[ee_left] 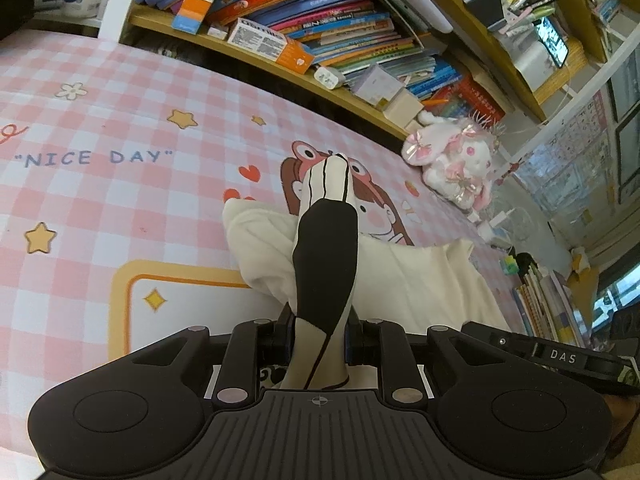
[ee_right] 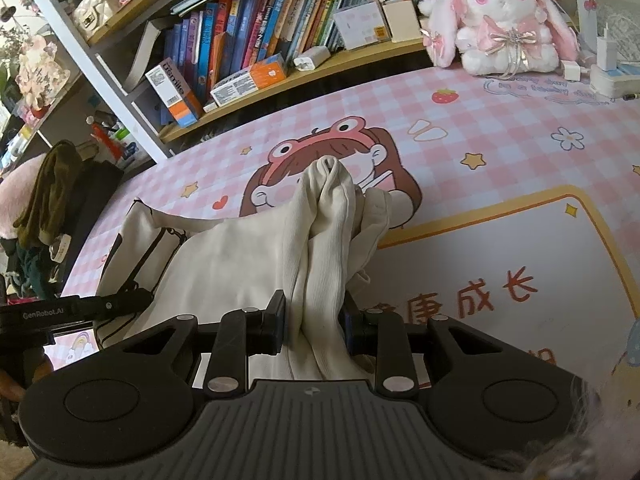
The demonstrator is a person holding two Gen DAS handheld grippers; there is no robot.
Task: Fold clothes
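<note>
A cream garment with a black printed pattern lies bunched on the pink checked mat [ee_left: 100,208]. My left gripper [ee_left: 320,336] is shut on a fold of the garment [ee_left: 326,256] where the black print shows; the cloth stands up between the fingers. The rest of the cream cloth [ee_left: 420,280] spreads to the right of it. My right gripper [ee_right: 316,320] is shut on a thick ribbed cream fold of the same garment [ee_right: 324,248], raised off the mat [ee_right: 500,152]. The printed part [ee_right: 140,248] trails left, toward the left gripper's body [ee_right: 60,312].
A low wooden shelf [ee_left: 280,68] packed with books and boxes runs along the mat's far edge. A pink-and-white plush rabbit [ee_right: 500,20] sits at the far right with chargers beside it. Dark clothes [ee_right: 48,208] hang at the left. Books [ee_left: 548,300] stand at the right.
</note>
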